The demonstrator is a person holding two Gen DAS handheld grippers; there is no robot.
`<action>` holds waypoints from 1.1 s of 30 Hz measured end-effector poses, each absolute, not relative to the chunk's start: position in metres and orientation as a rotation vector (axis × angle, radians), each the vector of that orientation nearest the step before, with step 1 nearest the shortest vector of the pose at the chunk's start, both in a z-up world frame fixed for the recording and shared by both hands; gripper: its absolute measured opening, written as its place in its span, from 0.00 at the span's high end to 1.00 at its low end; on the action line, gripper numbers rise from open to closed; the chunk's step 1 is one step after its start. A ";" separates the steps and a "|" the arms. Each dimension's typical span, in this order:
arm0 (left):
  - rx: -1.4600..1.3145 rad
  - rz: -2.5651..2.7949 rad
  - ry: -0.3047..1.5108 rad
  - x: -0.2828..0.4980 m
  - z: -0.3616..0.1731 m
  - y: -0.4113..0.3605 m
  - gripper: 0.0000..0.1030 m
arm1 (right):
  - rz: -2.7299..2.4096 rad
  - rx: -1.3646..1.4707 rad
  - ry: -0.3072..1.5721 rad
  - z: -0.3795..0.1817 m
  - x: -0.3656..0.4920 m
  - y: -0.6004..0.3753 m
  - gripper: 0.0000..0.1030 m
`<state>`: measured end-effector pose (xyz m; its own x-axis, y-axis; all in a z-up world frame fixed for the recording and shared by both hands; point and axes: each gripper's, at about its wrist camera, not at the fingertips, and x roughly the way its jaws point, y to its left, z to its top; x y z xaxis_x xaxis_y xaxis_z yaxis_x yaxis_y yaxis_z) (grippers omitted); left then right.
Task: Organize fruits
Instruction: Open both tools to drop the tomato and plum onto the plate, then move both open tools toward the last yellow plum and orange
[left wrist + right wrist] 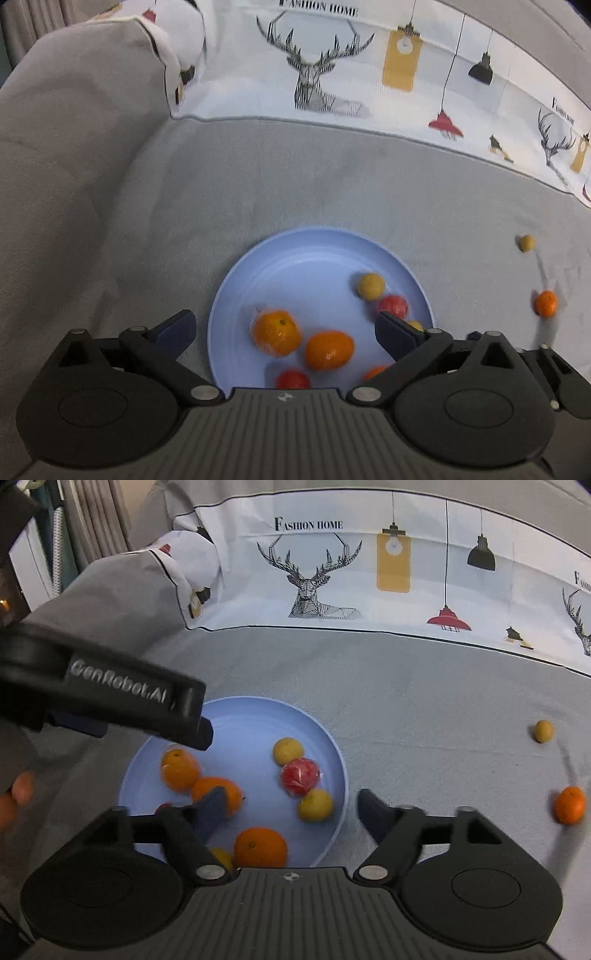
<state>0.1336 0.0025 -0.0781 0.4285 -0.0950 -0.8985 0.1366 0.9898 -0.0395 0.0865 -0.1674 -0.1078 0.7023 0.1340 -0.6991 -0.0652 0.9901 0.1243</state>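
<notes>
My left claw (284,325) hangs over the blue plate (295,254) at the bottom centre of its frame, jaws wide apart with nothing between the pads. My right claw (291,805) is apart too, empty, its left finger over the plate (236,716) and its right finger over the grey sofa seat (406,686). Oranges (260,847), a red fruit (299,777) and small yellow fruits (288,751) lie on the plate. At the right edge of the frame, one orange (570,805) and one small yellow fruit (543,731) sit on the seat, well apart from the plate.
</notes>
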 end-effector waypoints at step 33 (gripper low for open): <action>0.137 -0.069 0.875 -0.113 0.038 0.064 0.00 | 0.077 -0.016 0.526 0.015 -0.156 -0.099 0.01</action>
<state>-0.1131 0.0640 0.0384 0.6393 -0.0042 -0.7690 0.1165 0.9890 0.0914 -0.1560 -0.0995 0.0150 0.8618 0.0693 -0.5025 -0.0775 0.9970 0.0046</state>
